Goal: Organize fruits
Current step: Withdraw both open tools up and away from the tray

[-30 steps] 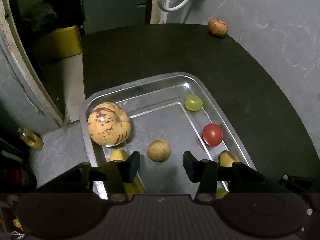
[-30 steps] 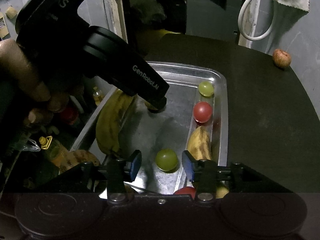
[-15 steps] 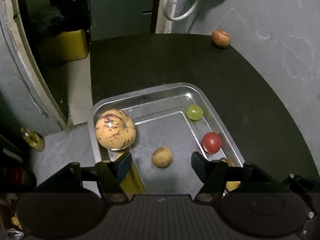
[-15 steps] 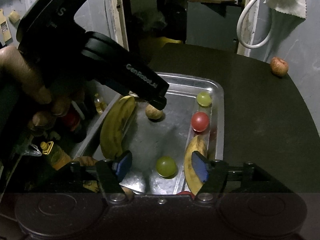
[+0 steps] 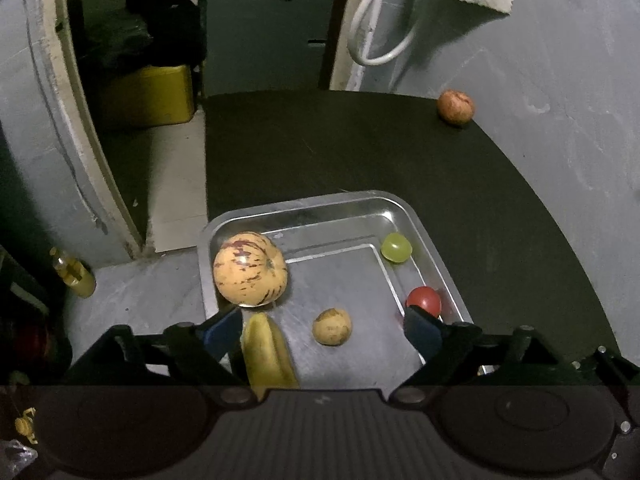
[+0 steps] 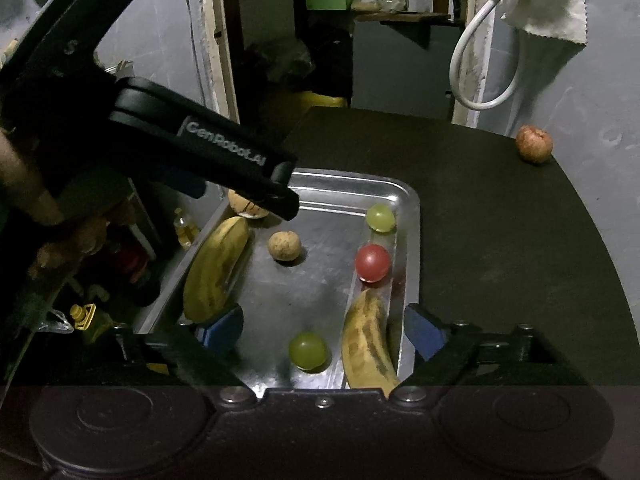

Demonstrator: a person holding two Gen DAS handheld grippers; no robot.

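Spreading wide, my left gripper has both blue pads far apart, holding nothing, touching nothing. It hangs above the near end of the metal tray, tilted down and forward. The small brown fruit sits on the tray floor between the pads, clear of both. One banana tip lies just inside the left pad at 7 o'clock; the red tomato peeks over the right pad at 4 o'clock.

My right gripper is also wide open, gripping nothing, hanging over the tray's near edge. A green grape rests between its pads, with a spotted banana just to its right along the tray's side channel. Further up that channel: the tomato, then a second grape at 1 o'clock. A long banana leans on the tray's left wall at 9 o'clock. From the right wrist view I see my left gripper's black body coming in from 10 o'clock, partly hiding the striped melon in the far left corner.

Far at 2 o'clock, a reddish apple sits alone on the dark table, well apart from the tray.
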